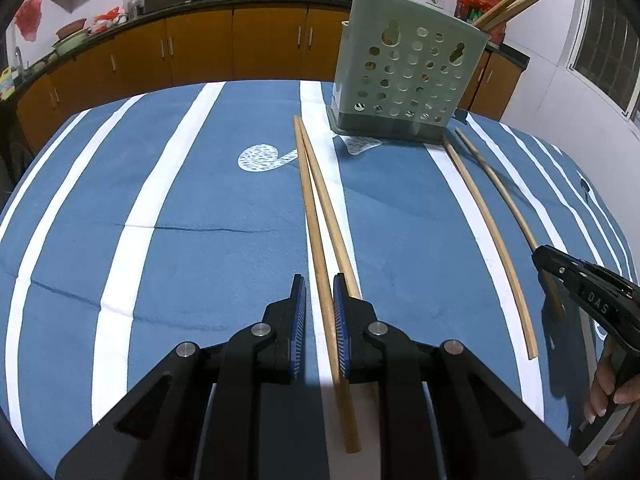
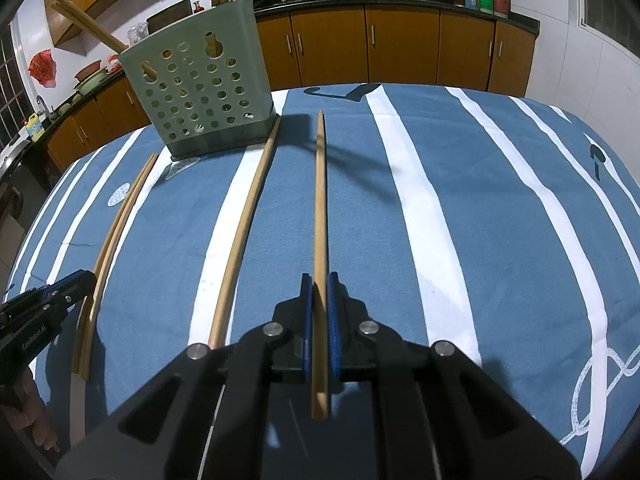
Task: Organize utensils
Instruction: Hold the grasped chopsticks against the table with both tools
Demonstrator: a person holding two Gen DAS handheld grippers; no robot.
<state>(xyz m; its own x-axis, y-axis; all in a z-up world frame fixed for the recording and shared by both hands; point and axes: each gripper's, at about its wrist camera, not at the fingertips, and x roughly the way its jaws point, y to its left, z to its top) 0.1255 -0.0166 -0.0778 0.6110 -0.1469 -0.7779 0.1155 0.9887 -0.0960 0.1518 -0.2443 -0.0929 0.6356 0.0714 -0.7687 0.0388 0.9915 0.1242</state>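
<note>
Right wrist view: right gripper (image 2: 318,292) clamps one chopstick (image 2: 319,200); lift level toward holder (image 2: 200,96) (left gripper (image 1: 320,296) narrowed around another, grip unclear).

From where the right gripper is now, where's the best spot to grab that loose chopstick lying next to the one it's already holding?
Probably the near third of the free chopstick, coming down from above with the jaws across its width. It lies flat on the tablecloth, its far tip close against the utensil holder, so the near end has more clearance. The right gripper is already shut on another chopstick.
</note>
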